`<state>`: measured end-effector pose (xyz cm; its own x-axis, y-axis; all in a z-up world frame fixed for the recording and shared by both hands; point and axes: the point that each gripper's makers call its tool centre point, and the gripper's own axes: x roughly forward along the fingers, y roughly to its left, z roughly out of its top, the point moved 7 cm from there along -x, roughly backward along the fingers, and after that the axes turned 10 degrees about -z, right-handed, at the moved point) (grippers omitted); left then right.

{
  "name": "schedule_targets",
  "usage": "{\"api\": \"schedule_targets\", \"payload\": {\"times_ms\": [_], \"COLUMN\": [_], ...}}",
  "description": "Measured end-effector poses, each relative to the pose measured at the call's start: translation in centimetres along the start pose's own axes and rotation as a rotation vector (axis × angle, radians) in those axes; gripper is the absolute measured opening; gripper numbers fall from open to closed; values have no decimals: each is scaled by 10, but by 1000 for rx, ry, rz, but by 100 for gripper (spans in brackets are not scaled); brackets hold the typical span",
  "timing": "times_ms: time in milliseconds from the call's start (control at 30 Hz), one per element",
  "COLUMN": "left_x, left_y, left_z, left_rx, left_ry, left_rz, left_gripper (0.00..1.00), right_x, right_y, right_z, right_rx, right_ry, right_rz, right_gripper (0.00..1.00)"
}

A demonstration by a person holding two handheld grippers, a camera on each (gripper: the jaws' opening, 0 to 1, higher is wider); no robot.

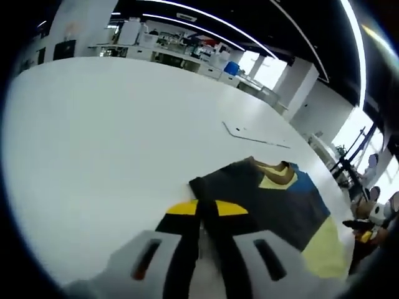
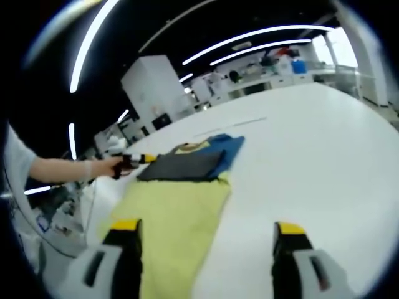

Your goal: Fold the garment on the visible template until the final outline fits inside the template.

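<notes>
The garment (image 2: 181,205) lies flat on the white desk (image 1: 100,143), a colour-block top w/ a dark panel, blue near the collar and a big pale-yellow section. In the left gripper view the left claw (image 1: 207,230) has its jaws pinched nearly together right at the dark edge of the fabric, and it looks like they've nipped the cloth there — prob so that edge can be lifted and carried over for a fold, though tbh the contact point is tucked between the yellow tips so I can't be 100% sure it's actually clamped. In the right gripper view the right claw (image 2: 209,249) is spread wide w/ nothing in it, hovering over the yellow end, one jaw above the fabric and the other above bare desk — my guess is it's lining up to grab that side so both ends move together. In the same view the other gripper comes in from the left, held by a person's hand (image 2: 100,167), at the far dark edge. A thin pale outline (image 1: 252,136) sits on the desk beyond the collar, maybe the template, but it's too faint to say, and idk whether the garment sits on it or just near it. The yellow part is cut off by the rim in the left gripper view, and the bg is just blurry lab clutter.
</notes>
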<state>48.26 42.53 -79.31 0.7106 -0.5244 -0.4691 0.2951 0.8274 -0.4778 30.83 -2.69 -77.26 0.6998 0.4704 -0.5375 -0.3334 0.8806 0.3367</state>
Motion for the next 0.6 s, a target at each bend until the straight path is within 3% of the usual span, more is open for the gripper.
{"api": "schedule_targets", "payload": {"times_ms": [100, 267, 400, 533, 600], "left_x": [-5, -17, -30, -42, -49], "left_y": [-1, -7, -20, -26, -30], "left_z": [1, 0, -2, -8, -12], "left_rx": [2, 23, 66, 103, 118], "left_ry": [-15, -45, -79, -82, -72], "left_rz": [-22, -61, -128, -184, -202], "left_gripper": [15, 35, 48, 63, 66], "right_x": [1, 1, 0, 0, -1], "right_y": [0, 2, 5, 5, 7], "right_z": [0, 2, 3, 4, 5], "right_rx": [0, 2, -1, -4, -7], "right_ry": [-1, -8, -12, -16, -18], "right_rz": [1, 8, 14, 21, 26], "right_gripper": [86, 86, 86, 88, 89]}}
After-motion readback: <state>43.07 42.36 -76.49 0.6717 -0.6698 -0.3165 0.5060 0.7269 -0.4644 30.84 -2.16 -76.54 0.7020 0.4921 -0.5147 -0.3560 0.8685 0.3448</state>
